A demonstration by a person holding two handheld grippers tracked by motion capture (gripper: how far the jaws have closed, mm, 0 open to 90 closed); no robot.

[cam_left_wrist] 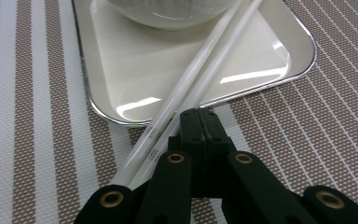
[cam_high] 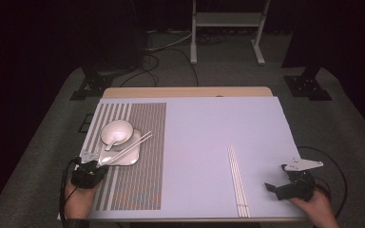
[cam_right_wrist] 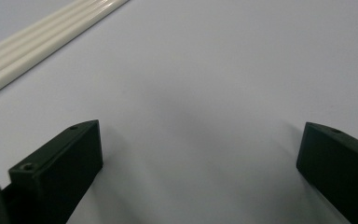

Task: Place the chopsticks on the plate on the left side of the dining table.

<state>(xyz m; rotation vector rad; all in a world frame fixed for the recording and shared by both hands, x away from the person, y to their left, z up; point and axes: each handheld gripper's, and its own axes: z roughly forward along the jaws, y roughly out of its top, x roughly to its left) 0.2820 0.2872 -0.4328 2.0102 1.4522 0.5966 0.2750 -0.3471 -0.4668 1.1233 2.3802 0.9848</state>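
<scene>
A pair of white chopsticks (cam_high: 130,147) (cam_left_wrist: 200,74) lies slantwise across a square white plate (cam_high: 132,158) (cam_left_wrist: 135,79), its near ends reaching onto the striped placemat (cam_high: 142,142). A white bowl (cam_high: 117,131) (cam_left_wrist: 172,14) with a spoon (cam_high: 110,144) in it sits on the plate. My left gripper (cam_high: 92,166) (cam_left_wrist: 199,122) is shut, jaws pressed together just right of the chopsticks' near ends, nothing visibly between them. My right gripper (cam_high: 276,177) (cam_right_wrist: 200,140) stands open over bare table at the front right, nothing between its jaws.
Several more white chopsticks (cam_high: 236,180) (cam_right_wrist: 42,37) lie side by side on the pale tabletop (cam_high: 209,133), left of my right gripper. The table's front edge runs close under both hands. Cables and a metal stand (cam_high: 225,21) are on the floor beyond.
</scene>
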